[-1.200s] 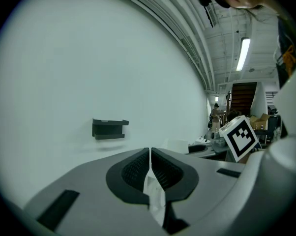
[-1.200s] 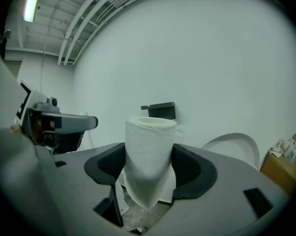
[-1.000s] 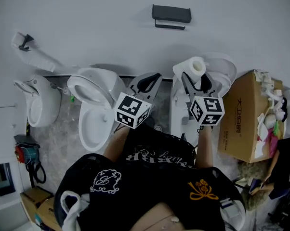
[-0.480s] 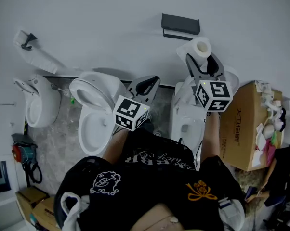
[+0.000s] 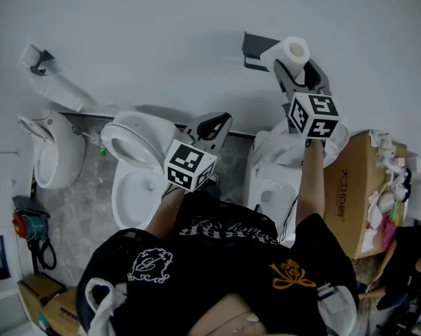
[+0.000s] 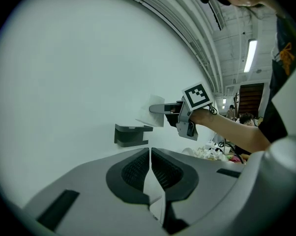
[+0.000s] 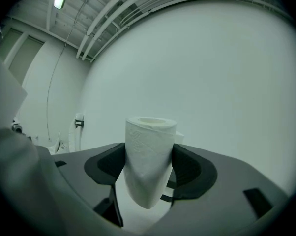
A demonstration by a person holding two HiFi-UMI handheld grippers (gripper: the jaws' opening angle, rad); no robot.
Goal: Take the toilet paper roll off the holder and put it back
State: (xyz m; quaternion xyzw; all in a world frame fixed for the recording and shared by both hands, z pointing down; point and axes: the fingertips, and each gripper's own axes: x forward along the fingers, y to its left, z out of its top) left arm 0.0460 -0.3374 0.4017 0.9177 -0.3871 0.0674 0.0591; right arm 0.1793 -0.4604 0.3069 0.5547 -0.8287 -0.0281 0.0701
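Just beside the holder (image 5: 253, 45), the right gripper (image 5: 296, 68) is squeezing the likely light, crushable toilet paper roll (image 5: 289, 50) across its sides, while the left gripper (image 5: 212, 124) is hanging closed, empty.

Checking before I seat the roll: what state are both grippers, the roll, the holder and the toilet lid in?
right gripper: shut on the toilet paper roll.
toilet paper roll: clamped between the jaws, not on the holder.
holder: on the wall, bare.
left gripper: shut, holding nothing.
toilet lid: raised.
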